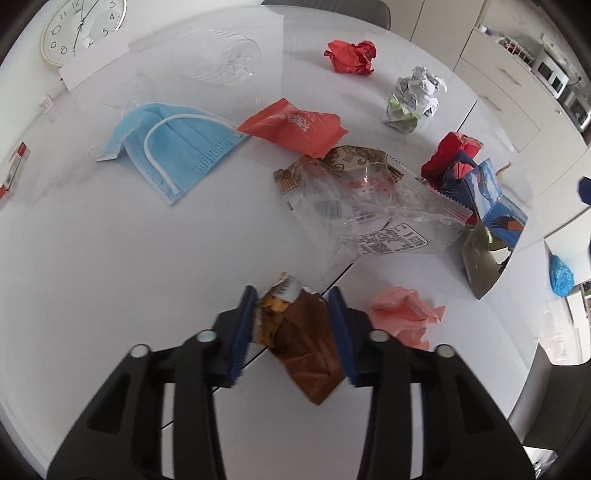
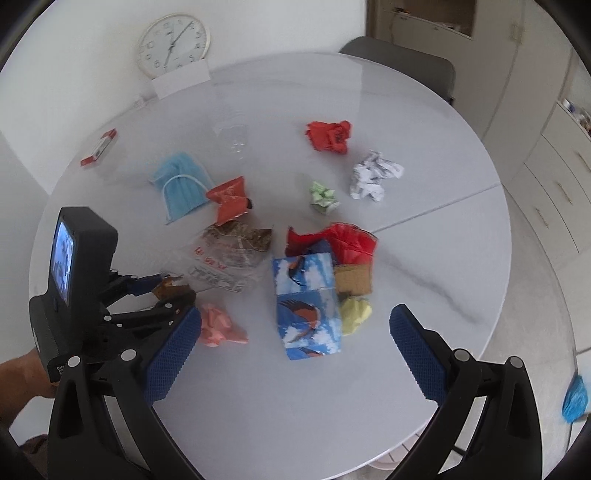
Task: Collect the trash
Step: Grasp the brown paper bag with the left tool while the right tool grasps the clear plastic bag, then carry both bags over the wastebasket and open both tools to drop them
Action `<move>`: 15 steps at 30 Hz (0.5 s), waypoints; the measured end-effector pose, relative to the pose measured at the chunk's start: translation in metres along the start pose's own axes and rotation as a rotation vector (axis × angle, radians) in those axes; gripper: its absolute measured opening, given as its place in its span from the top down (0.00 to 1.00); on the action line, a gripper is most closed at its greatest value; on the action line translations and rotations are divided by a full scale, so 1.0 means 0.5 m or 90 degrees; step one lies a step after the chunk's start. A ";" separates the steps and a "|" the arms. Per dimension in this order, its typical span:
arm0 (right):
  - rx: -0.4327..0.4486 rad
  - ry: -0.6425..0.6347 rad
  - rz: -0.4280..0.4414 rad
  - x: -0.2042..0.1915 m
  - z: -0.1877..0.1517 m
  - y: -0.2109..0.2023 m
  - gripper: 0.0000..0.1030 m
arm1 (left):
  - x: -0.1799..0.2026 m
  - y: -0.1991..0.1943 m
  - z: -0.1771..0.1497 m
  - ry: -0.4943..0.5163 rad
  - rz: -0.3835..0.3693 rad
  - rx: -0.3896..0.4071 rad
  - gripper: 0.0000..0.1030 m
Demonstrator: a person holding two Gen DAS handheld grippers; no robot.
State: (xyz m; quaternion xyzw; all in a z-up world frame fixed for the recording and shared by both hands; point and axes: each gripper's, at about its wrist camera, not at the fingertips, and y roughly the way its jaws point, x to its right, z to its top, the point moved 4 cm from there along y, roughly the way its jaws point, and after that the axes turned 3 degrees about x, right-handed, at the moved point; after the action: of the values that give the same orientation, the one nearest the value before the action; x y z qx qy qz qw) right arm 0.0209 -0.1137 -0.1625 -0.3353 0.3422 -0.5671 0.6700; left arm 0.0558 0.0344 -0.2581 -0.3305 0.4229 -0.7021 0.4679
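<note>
Left tool (image 1: 293, 295) pinching brown wrapper (image 1: 303, 343) — round white table (image 1: 110, 258), clock (image 1: 79, 26) perhaps leaning behind.

Your left wrist camera looks steeply down, close over the near edge of the round table (image 1: 110, 277). Your right wrist camera sits higher and farther back, taking in the whole table (image 2: 424, 277). Both views share the clock (image 1: 83, 27) at the table's far side.

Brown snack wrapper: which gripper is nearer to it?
Left. The left gripper is clamped on the brown wrapper; the right gripper hangs open above the blue carton, apart from it.
</note>
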 end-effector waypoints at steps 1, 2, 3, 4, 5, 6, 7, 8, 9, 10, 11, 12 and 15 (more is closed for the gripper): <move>0.003 -0.027 0.011 -0.018 0.004 0.007 0.02 | -0.006 -0.002 -0.002 -0.006 -0.009 -0.001 0.72; 0.006 -0.062 0.021 -0.042 0.009 0.015 0.03 | -0.015 -0.006 -0.004 -0.014 -0.017 -0.001 0.72; 0.005 -0.096 0.029 -0.063 0.013 0.024 0.07 | -0.021 -0.010 -0.005 -0.019 -0.019 0.001 0.73; 0.002 -0.132 0.037 -0.083 0.016 0.035 0.09 | -0.028 -0.016 -0.005 -0.023 -0.019 0.006 0.74; -0.001 -0.166 0.041 -0.103 0.020 0.047 0.09 | -0.035 -0.023 -0.006 -0.026 -0.020 0.011 0.74; 0.000 -0.196 0.045 -0.120 0.025 0.060 0.10 | -0.044 -0.030 -0.005 -0.029 -0.021 0.016 0.74; 0.000 -0.222 0.048 -0.135 0.029 0.073 0.11 | -0.056 -0.037 -0.003 -0.033 -0.021 0.020 0.74; -0.003 -0.250 0.049 -0.150 0.033 0.092 0.13 | -0.067 -0.047 -0.008 -0.037 -0.022 0.022 0.74; -0.006 -0.271 0.048 -0.161 0.035 0.107 0.17 | -0.078 -0.057 -0.010 -0.042 -0.021 0.026 0.74; -0.014 -0.291 0.045 -0.170 0.036 0.127 0.21 | -0.093 -0.070 -0.012 -0.047 -0.020 0.029 0.74; -0.028 -0.316 0.037 -0.181 0.034 0.150 0.25 | -0.109 -0.082 -0.014 -0.054 -0.018 0.033 0.74; -0.036 -0.335 0.032 -0.190 0.031 0.166 0.34 | -0.119 -0.091 -0.015 -0.062 -0.016 0.034 0.74; -0.063 -0.375 0.022 -0.206 0.020 0.200 0.58 | -0.150 -0.120 -0.016 -0.085 -0.011 0.043 0.74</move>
State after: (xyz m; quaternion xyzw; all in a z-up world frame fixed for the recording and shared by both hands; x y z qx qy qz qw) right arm 0.0697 0.0021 -0.2329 -0.5117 0.1657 -0.4164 0.7330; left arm 0.0521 0.1194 -0.2125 -0.3644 0.3641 -0.6963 0.4998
